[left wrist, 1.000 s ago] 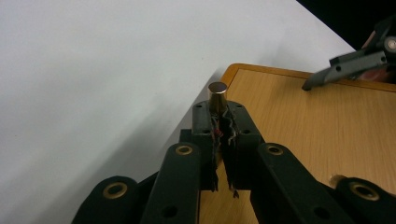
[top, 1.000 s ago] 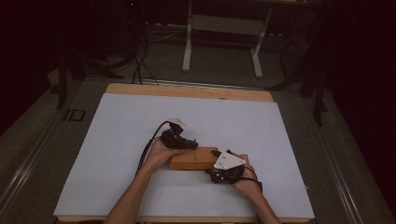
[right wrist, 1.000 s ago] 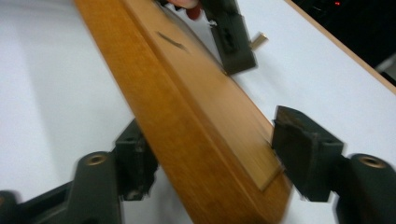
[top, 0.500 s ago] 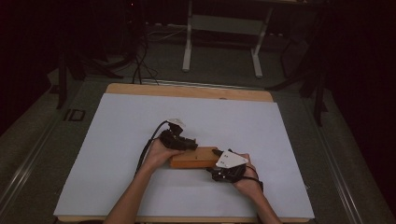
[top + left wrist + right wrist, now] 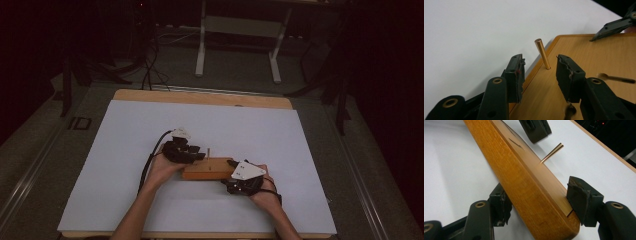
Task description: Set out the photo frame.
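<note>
While jaws part, peg [image 5: 543,53] between, untouched

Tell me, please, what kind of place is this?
Probably a lab or workshop set up for recording. A white-covered table stands in a dark room, cables lie on the floor, and a metal stand is behind.

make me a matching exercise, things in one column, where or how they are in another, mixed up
Things:
1. brass pin
2. wooden block
3. left tongs
4. right tongs

States:
a. lies flat on the white table cover
b. jaws on either side of one end of the block
c. stands upright in a hole near the block's edge
d. jaws just opened, standing apart in front of the pin, nothing between them

Pairs: 1-c, 2-a, 3-d, 4-b
</note>
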{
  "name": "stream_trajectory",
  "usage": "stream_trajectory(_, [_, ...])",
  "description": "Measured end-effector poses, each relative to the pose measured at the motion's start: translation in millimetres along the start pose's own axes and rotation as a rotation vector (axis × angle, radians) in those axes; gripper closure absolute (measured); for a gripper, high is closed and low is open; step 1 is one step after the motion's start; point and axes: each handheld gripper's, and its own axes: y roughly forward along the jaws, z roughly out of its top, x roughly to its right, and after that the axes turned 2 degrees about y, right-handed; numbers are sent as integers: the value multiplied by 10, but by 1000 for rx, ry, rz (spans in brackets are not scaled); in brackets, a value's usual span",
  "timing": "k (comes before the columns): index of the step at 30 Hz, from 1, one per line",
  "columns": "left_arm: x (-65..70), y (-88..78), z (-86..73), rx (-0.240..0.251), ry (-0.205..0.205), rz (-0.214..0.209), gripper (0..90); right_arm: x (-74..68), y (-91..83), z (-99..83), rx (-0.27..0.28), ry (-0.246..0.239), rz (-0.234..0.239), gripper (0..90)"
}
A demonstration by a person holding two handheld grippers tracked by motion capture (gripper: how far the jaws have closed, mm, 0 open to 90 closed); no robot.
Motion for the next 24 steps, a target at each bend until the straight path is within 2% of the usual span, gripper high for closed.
stream_trajectory(4, [34, -150, -64, 47, 11, 32, 562, 1, -1, 2, 1, 2, 1, 389])
stream_trajectory(7, [58, -287, -143, 57, 39, 75, 555, 7, -4, 3, 5, 6, 5, 393])
stream_trajectory(10, [43, -441, -241, 70, 43, 111, 555, 17, -6, 3, 8, 13, 11, 394])
stream_trajectory(11, [43, -441, -241, 70, 43, 111, 554, 17, -6, 3, 8, 13, 11, 394])
stream_trajectory(12, [29, -568, -325, 88, 38, 129, 546, 19, -6, 7, 9, 13, 11, 398])
stream_trajectory(13, [29, -568, -325, 88, 38, 129, 537, 19, -6, 7, 9, 13, 11, 398])
stream_trajectory(14, [35, -655, -393, 87, 46, 141, 532, 23, -6, 8, 10, 14, 11, 401])
stream_trajectory(17, [42, -725, -458, 80, 54, 141, 474, 28, -8, 14, 11, 22, 12, 407])
stream_trajectory(19, [85, -776, -540, 57, 93, 124, 458, 55, -7, 22, 23, 39, 21, 416])
stream_trajectory(20, [85, -776, -540, 57, 93, 124, 434, 55, -7, 22, 23, 39, 21, 416])
stream_trajectory(21, [107, -770, -551, 44, 119, 127, 413, 89, -7, 37, 31, 56, 24, 429])
stream_trajectory(24, [120, -760, -553, 37, 133, 121, 394, 103, -7, 42, 34, 60, 26, 435])
